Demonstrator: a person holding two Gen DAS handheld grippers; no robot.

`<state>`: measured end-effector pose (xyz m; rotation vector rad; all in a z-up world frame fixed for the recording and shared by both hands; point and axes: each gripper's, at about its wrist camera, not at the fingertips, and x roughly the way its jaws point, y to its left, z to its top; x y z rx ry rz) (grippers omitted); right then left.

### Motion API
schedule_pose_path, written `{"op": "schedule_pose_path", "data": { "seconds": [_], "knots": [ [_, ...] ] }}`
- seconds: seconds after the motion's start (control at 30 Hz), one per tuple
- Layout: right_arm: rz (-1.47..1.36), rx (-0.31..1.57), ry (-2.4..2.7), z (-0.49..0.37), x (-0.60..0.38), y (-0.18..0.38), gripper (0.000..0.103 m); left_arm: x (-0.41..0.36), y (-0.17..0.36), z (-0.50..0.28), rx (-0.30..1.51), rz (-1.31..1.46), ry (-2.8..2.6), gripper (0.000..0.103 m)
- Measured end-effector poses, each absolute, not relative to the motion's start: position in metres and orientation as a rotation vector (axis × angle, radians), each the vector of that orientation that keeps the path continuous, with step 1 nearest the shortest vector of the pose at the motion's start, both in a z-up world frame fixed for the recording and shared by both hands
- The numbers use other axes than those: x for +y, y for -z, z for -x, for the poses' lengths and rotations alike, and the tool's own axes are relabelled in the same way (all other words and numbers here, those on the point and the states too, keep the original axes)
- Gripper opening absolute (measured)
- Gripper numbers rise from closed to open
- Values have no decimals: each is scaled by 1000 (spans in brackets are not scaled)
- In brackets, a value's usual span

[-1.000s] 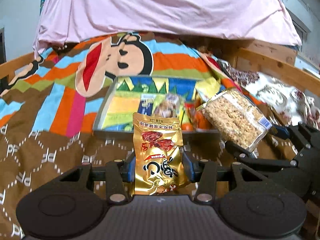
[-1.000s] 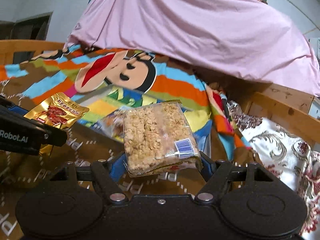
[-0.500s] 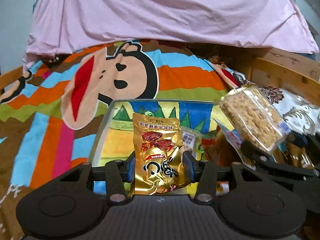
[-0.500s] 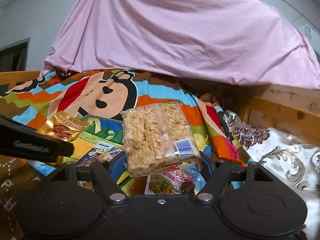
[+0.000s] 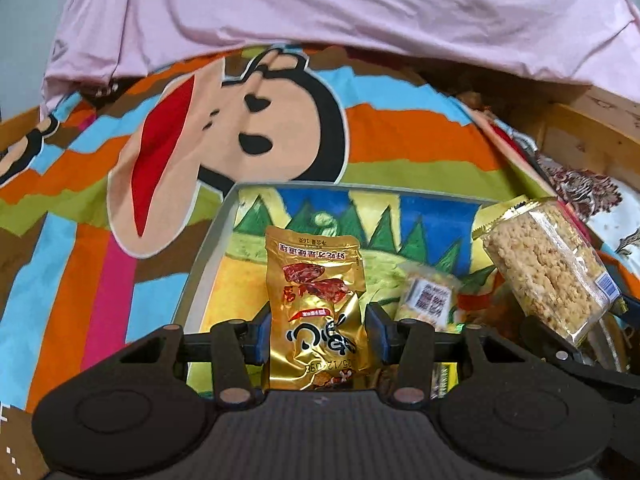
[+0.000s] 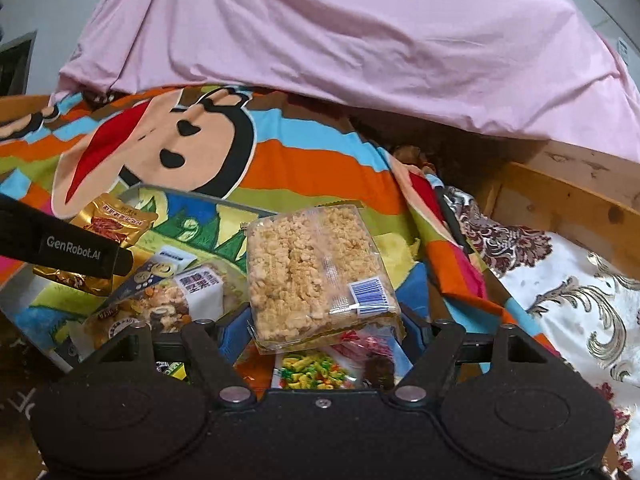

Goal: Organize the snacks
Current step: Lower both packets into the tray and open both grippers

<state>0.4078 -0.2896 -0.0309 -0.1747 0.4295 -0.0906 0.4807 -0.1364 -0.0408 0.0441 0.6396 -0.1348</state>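
Change since earlier frames: both claws have come forward from the brown patterned bedding to over the tray; the tray now fills the near middle of both views.
Left claw (image 5: 318, 330): closed on a gold foil snack pouch with red printing (image 5: 316, 304), held upright above the tray's near left part.
Right claw (image 6: 320, 326): clamped on a clear plastic pack of puffed rice cakes with a blue barcode label (image 6: 316, 276), held over the tray's right side.
Tray (image 5: 208, 248): grey-rimmed rectangular tray, liner printed with green trees on blue and yellow.
Tray contents: small white-labelled packet (image 6: 200, 286), nut-mix bag (image 6: 152, 312), green-and-yellow noodle-print packet (image 6: 312, 372), lying close together at the near right.
Support: bed with striped cartoon-monkey blanket (image 5: 256, 120); pink sheet (image 5: 320, 4) at the far side.
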Motion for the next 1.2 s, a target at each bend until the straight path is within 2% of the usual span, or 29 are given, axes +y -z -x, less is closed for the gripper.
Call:
{"op": "schedule_pose_path", "data": {
  "seconds": [0.3,0.7,0.83,0.97,1.07,1.2],
  "knots": [
    [294,441,104,-417,-266,46,79,-133,54,-486,669,-60,133,51],
    [298,451,96,-421,-263,53,87,-122,63,-489,698,28,137,53],
    [288,441,89,-419,-264,51,90,-118,63,-489,703,72,140,60],
    [257,435,78,-415,-267,47,99,-116,58,-484,683,92,140,71],
    [217,443,59,-411,-269,43,101,-113,52,-478,664,116,138,77],
    [197,453,53,-407,-270,39,102,-106,46,-469,648,145,137,80]
  ]
}}
